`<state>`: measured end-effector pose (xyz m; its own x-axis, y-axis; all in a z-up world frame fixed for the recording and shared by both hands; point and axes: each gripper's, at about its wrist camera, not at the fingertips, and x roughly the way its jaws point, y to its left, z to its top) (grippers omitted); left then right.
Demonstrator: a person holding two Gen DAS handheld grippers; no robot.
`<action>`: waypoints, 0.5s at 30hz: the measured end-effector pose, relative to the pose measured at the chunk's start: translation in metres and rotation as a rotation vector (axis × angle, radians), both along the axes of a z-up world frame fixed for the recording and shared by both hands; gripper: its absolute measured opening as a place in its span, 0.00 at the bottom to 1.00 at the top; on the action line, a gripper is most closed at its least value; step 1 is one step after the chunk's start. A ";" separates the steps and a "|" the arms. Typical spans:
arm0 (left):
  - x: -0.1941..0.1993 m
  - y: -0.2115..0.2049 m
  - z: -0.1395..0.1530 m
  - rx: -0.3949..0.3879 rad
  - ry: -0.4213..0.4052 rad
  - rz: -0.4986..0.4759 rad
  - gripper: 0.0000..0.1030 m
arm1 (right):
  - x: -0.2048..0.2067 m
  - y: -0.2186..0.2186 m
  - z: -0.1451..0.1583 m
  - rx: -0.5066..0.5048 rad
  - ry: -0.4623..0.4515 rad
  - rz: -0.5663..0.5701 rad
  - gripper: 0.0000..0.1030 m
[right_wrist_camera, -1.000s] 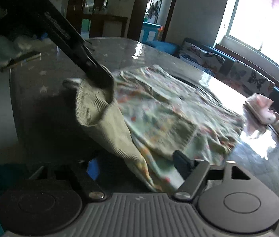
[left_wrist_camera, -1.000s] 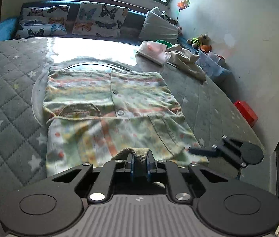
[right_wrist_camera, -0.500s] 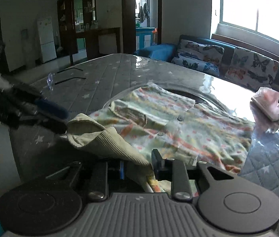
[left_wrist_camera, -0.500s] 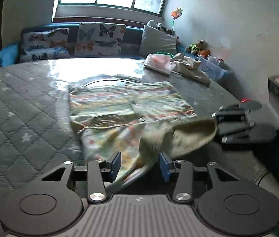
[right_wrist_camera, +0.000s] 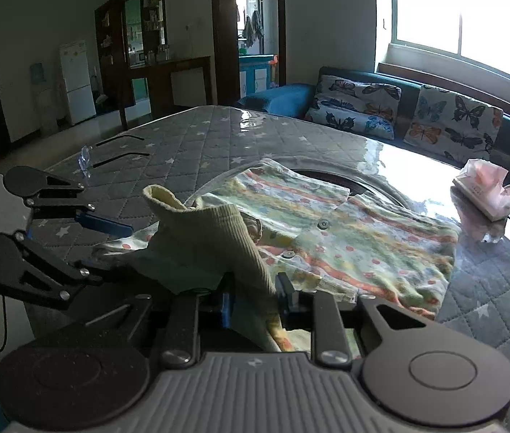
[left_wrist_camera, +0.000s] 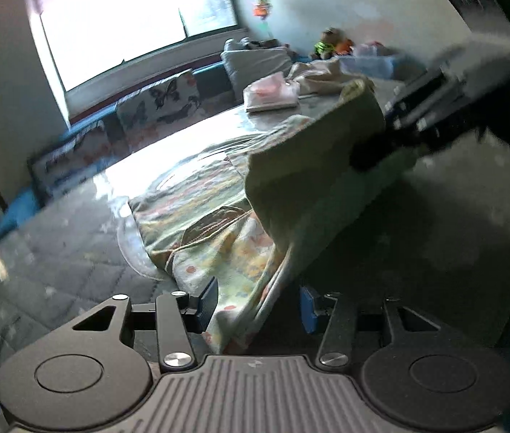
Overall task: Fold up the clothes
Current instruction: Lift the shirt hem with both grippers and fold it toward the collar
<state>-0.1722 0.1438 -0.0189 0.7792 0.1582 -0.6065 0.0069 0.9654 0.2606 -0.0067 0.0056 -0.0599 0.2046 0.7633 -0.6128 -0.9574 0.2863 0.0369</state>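
Quilted grey surface (right_wrist_camera: 218, 133) carries the patterned shirt (right_wrist_camera: 363, 238); with right tongs (right_wrist_camera: 253, 301) clenched on its ribbed cuff (right_wrist_camera: 215, 238) and left tongs (left_wrist_camera: 258, 303) released around fabric, carry the sleeve across flat.

Left gripper (left_wrist_camera: 256, 305) with jaws parted, having just been closing, the patterned garment's (left_wrist_camera: 218, 223) hem hanging loosely between them. Right gripper (left_wrist_camera: 374, 151) lifts its olive ribbed cuff (left_wrist_camera: 312, 166) above the quilted table (left_wrist_camera: 56, 252).

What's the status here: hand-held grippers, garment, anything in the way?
Right hand-held gripper just closing, clamped on ribbed cuff. Left hand-held gripper open, just narrowing, hem between pads ungripped. Shirt otherwise flat. Nothing blocking.
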 end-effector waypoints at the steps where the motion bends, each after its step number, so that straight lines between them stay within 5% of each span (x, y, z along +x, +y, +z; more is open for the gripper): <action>1: -0.002 -0.002 -0.002 0.019 -0.004 -0.021 0.31 | -0.001 -0.001 -0.001 0.003 -0.001 -0.001 0.19; 3: -0.005 -0.005 -0.006 0.039 -0.016 -0.050 0.14 | -0.004 -0.004 -0.004 0.009 -0.003 -0.005 0.17; 5: -0.007 -0.005 -0.006 0.031 -0.034 -0.061 0.08 | -0.008 -0.009 -0.005 0.021 -0.008 -0.015 0.14; 15: -0.027 -0.017 0.025 -0.041 -0.128 -0.085 0.06 | -0.023 -0.043 0.009 0.087 -0.034 -0.029 0.11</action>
